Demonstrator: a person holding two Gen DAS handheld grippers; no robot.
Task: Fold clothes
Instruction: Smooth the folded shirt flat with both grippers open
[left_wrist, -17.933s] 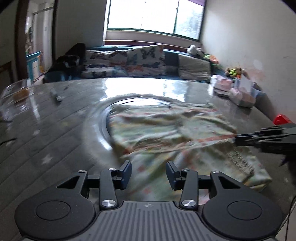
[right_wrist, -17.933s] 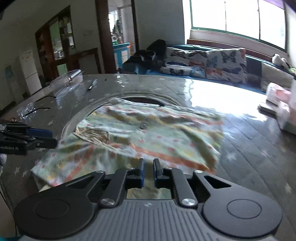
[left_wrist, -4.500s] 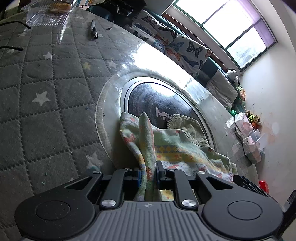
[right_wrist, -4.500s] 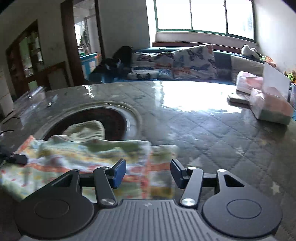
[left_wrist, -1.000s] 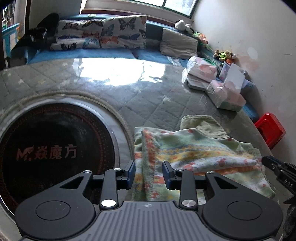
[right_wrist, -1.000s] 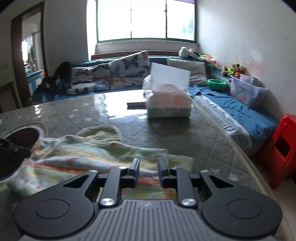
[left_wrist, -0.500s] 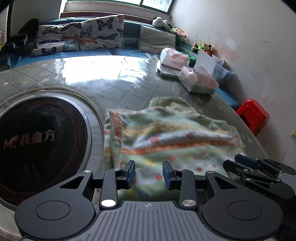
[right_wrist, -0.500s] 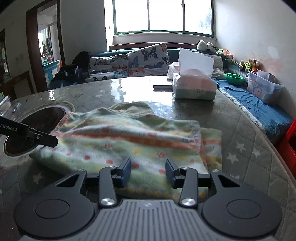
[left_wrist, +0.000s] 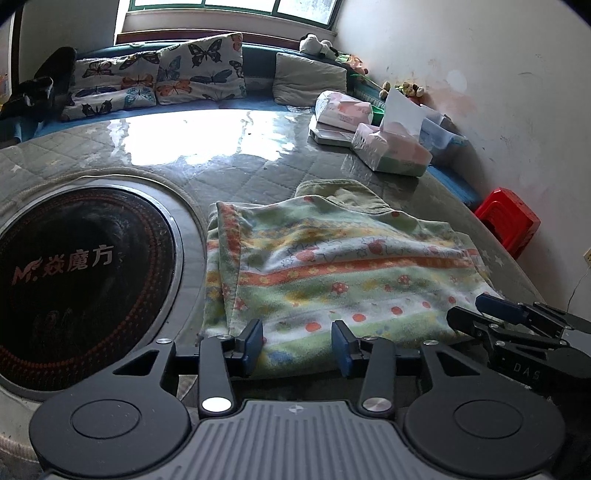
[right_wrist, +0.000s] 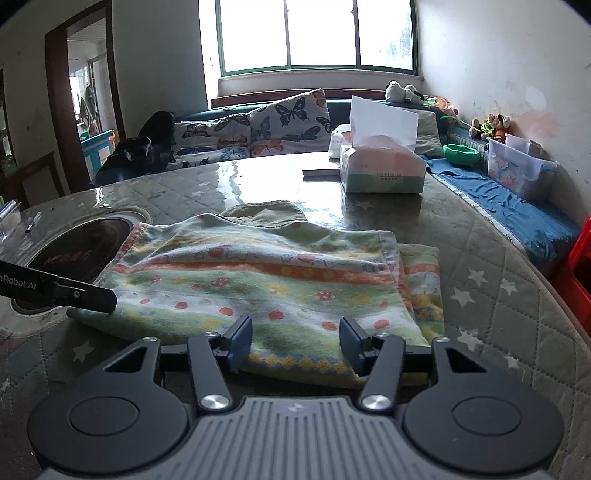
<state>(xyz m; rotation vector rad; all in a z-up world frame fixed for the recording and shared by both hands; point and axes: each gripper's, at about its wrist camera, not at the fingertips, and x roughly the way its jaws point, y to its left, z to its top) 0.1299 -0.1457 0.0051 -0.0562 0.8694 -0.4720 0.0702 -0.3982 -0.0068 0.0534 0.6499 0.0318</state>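
Table (left_wrist: 258, 147), round, quilted cover under glossy film; black inset hotplate (left_wrist: 74, 266) just left of the garment.

Garment (left_wrist: 332, 266): striped, printed fleece, folded into a rough rectangle, flat on the table between hotplate and tissue box (right_wrist: 380, 170). Long axis across the table, hotplate side to the table's right edge, stripes along it. Olive collar or hood (left_wrist: 340, 192) out at the far edge, toward the window. Lower layer out past the top layer on the right (right_wrist: 424, 280), uneven.

Left hand-held gripper (left_wrist: 297, 341): jaws opening, near hem between the pads, not pinched. Right hand-held gripper (right_wrist: 295, 343): jaws opening, likewise astride the hem, nothing pinched.

Risks, judged:
- Slick film: bundle liable to slide toward the hotplate if nudged.
- Pad snag on fleece during pull-back: top layer dragged, fold undone.
- Offset right edge: next fold crooked unless squared.
- Collar lump: bulge, possible spring-open.
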